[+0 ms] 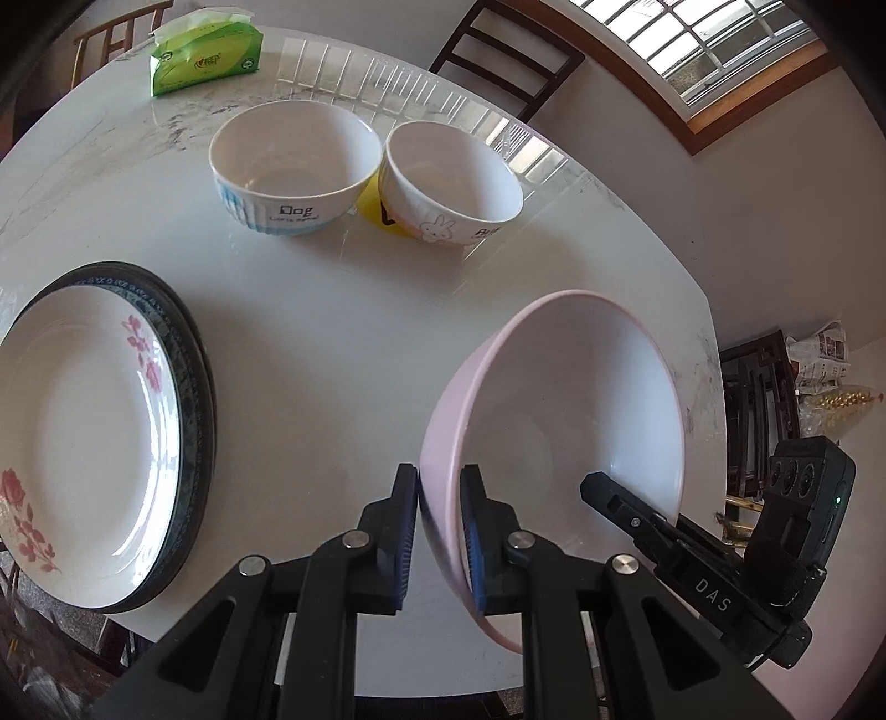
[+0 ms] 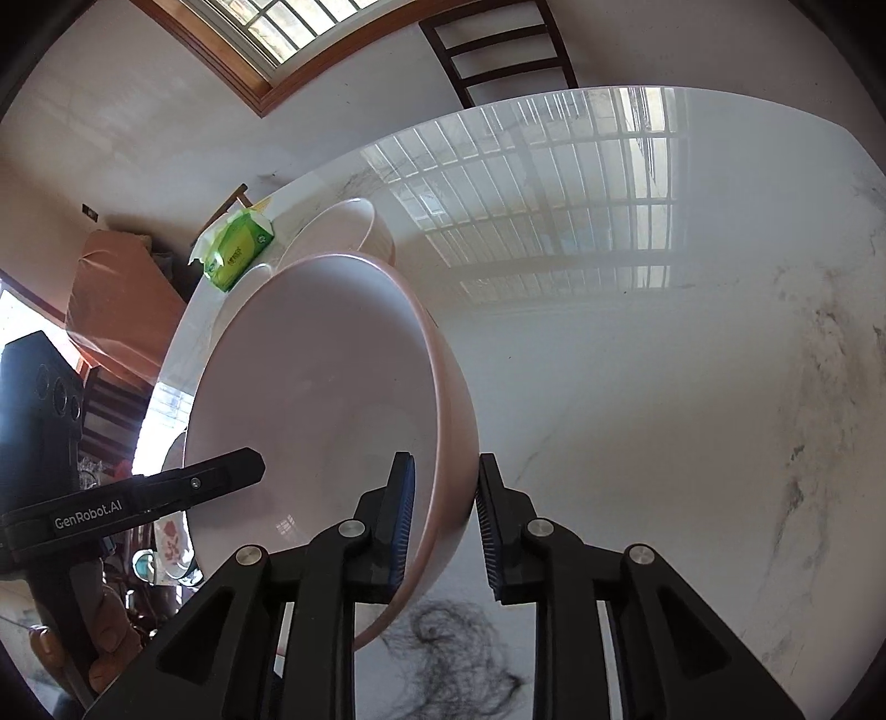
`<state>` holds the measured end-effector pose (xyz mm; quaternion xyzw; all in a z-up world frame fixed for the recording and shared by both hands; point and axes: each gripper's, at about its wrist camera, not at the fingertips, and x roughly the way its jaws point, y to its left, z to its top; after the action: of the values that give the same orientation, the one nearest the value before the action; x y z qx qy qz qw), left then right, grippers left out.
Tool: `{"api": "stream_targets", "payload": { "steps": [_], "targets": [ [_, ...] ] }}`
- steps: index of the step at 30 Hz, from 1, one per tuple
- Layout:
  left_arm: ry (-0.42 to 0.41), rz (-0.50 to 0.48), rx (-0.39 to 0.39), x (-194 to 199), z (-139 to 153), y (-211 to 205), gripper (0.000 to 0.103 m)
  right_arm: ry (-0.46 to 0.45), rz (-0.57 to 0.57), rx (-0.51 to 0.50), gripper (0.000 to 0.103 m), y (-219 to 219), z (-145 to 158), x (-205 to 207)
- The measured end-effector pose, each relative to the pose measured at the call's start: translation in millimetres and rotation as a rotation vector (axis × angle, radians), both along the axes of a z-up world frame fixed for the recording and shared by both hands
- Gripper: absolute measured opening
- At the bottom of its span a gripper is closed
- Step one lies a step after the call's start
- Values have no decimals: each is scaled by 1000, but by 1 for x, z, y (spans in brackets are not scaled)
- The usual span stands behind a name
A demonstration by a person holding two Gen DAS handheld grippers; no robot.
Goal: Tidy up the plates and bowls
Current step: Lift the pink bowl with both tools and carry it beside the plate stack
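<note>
Between my two grippers sits a large pink bowl point(image 1: 559, 443), tilted up on its side above the white marble table point(image 1: 332, 343). My left gripper point(image 1: 438, 531) is clamped on the bowl's near wall, one blue pad pressed on the outside and the other on the inside. My right gripper point(image 2: 446, 526) straddles the opposite wall of the same bowl point(image 2: 321, 399): its inner pad lies against the inside, while the outer pad stands just beside the outside with a sliver of gap, so I cannot tell whether it truly grips.

On the left of the table, seen from the left wrist, lies a white plate with pink flowers point(image 1: 83, 443), stacked on a dark-rimmed plate point(image 1: 191, 399). Farther back stand two small white bowls side by side: one with blue stripes point(image 1: 293, 166), one with a rabbit drawing point(image 1: 451, 183). A yellow object point(image 1: 374, 207) peeks out between them. A green tissue pack point(image 1: 207, 52) rests near the far edge, and a dark wooden chair point(image 1: 506, 61) stands beyond the table.
</note>
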<state>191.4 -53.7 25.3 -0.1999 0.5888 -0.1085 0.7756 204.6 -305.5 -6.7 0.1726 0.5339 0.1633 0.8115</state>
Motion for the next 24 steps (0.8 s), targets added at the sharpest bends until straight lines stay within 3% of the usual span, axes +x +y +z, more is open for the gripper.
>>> {"api": "stream_targets", "payload": {
  "steps": [10, 24],
  "targets": [
    [25, 9, 18, -37, -16, 37, 16, 30, 68, 13, 22, 59, -13, -48],
    [-3, 3, 50, -44, -28, 41, 16, 55, 60, -5, 23, 70, -26, -56]
  ]
}}
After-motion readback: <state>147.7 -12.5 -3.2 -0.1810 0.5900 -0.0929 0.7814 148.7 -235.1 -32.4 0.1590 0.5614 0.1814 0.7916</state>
